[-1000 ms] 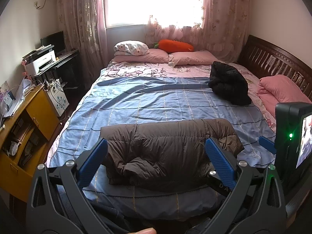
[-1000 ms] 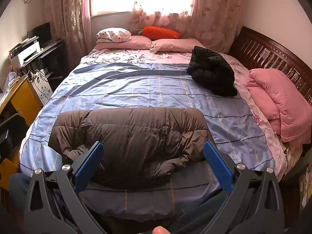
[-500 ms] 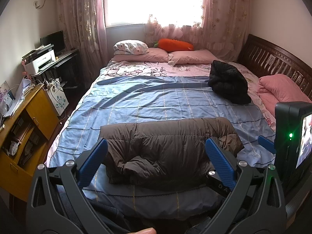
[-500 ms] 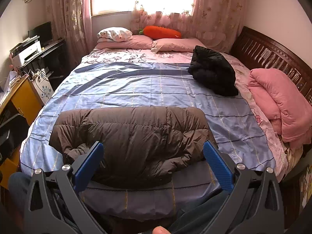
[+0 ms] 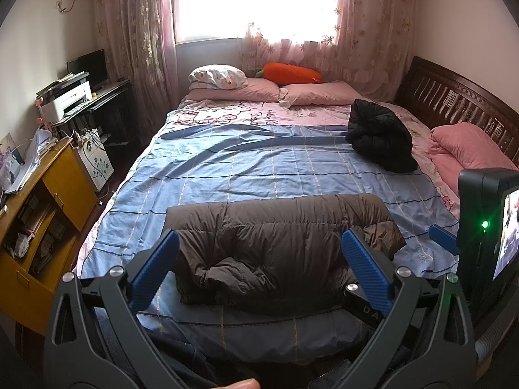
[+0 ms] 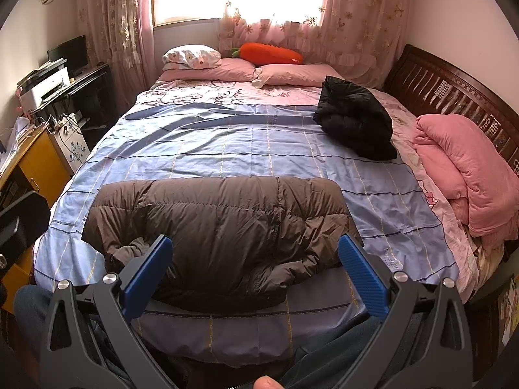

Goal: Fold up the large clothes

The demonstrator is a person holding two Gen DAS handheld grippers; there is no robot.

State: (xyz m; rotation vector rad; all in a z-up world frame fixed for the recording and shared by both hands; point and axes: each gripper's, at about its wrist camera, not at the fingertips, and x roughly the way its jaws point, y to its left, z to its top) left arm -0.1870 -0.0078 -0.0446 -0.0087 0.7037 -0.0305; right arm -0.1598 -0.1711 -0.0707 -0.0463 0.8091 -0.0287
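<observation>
The brown coat (image 5: 279, 246) lies folded crosswise at the bed's (image 6: 227, 149) near edge, just ahead of both grippers, left (image 5: 259, 269) and right (image 6: 254, 267), each spread wide and empty, neither clearly nearer

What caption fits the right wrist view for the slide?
Right gripper open above a folded brown puffer jacket on the blue bedsheet; a black jacket lies farther back.

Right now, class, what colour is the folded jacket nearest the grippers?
Brown. The jacket shows best in the right wrist view, lying on the blue sheet.
</observation>
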